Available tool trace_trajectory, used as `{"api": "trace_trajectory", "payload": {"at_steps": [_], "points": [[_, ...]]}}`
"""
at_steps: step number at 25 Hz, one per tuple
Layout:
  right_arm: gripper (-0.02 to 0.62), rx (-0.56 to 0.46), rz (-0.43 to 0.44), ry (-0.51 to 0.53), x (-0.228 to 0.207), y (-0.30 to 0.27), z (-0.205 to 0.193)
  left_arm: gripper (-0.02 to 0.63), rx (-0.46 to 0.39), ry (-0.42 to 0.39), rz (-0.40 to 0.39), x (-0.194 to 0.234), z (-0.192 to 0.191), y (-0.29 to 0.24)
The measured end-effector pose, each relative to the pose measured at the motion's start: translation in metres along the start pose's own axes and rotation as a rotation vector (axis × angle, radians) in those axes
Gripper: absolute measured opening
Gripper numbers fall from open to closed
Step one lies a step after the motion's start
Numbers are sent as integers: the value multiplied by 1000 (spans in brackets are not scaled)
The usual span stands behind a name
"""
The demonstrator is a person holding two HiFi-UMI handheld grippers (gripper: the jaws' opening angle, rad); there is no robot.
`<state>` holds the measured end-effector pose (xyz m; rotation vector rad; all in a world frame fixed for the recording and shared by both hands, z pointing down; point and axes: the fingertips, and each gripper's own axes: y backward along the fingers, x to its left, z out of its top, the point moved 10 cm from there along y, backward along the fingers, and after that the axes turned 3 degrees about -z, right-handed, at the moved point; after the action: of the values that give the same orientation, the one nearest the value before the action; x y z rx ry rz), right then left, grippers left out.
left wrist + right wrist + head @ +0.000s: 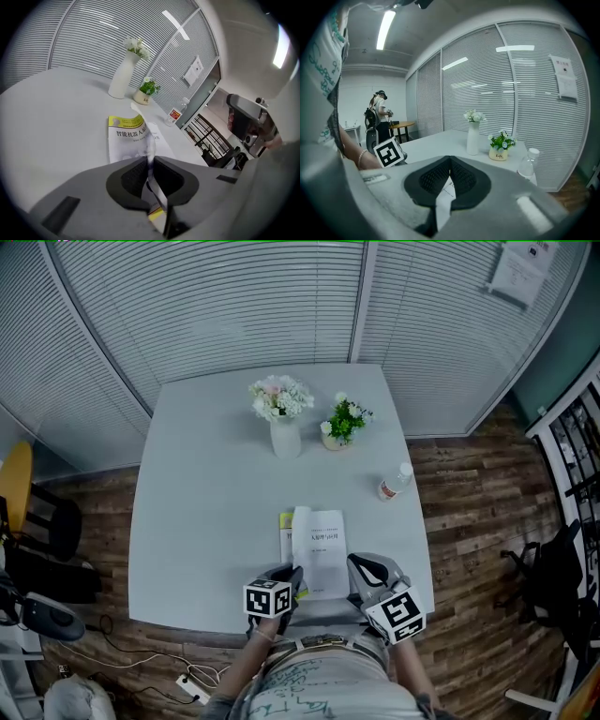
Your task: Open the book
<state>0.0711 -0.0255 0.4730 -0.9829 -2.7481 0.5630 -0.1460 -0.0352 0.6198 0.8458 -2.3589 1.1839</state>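
- Head view: thin white paperback book (319, 549) with a yellow-green strip along its left side, flat on the pale grey square table (206, 521), near the front edge, right before the person.
- Left gripper (292, 576) at the near left corner of the book, right gripper (361, 570) at the near right corner, each grey with a black-and-white marker cube.
- Further back on the table: tall white vase of pale flowers (284, 439), small potted green plant (343, 423) just beside it, clear plastic bottle with a red label (394, 484) apart to the right.
- Left gripper view: jaws almost together, pinching one thin sheet of the book, seen edge-on between the dark pads. Beyond, the title page with its yellow band flat on the table.
- Right gripper view: jaws closed on a white printed sheet, its corner standing between the ribbed pads. Vase, plant and upright bottle beyond. Far back, another person (379, 119) standing by a brown table (404, 124).
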Motion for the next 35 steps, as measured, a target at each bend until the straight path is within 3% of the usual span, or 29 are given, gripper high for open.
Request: {"api": "trace_trajectory", "payload": {"at_steps": [12, 35], "points": [[2, 5, 12, 15, 10, -12, 7, 43, -57, 34, 40, 26, -6, 28], [2, 10, -10, 16, 24, -19, 12, 48, -127, 220, 54, 84, -24, 64]]}}
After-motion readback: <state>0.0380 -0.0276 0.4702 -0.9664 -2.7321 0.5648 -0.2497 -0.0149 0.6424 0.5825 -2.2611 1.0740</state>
